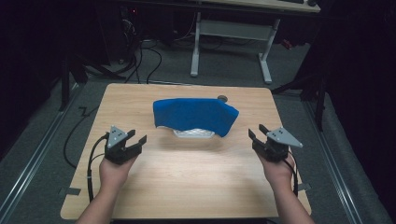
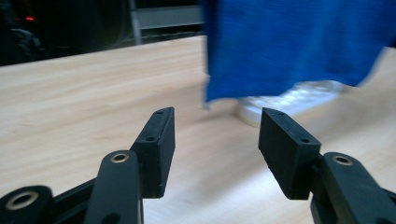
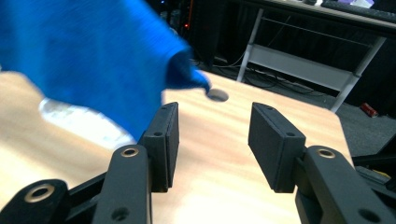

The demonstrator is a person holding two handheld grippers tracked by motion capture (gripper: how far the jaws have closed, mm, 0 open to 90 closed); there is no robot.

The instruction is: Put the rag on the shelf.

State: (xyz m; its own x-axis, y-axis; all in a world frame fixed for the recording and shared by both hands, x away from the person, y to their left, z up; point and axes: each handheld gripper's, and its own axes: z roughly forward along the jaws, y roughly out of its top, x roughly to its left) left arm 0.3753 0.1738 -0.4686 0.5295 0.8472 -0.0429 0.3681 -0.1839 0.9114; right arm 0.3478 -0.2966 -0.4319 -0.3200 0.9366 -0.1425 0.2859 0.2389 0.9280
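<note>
Blue cloth (image 1: 195, 115) lies draped over a clear plastic container (image 1: 194, 133) at the far middle of the wooden table (image 1: 187, 186). Left gripper (image 1: 135, 138) hovers well to the cloth's left, right gripper (image 1: 257, 133) just right of it; both jaws gape empty.

Cloth (image 1: 196, 115) draped over a container (image 1: 194, 133) mid-table (image 1: 187, 186), left gripper (image 1: 132, 142) and right gripper (image 1: 259, 136) flanking it, well apart

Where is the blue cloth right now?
In the high view the blue cloth is draped over a white object at the table's far middle, between both open grippers.
</note>
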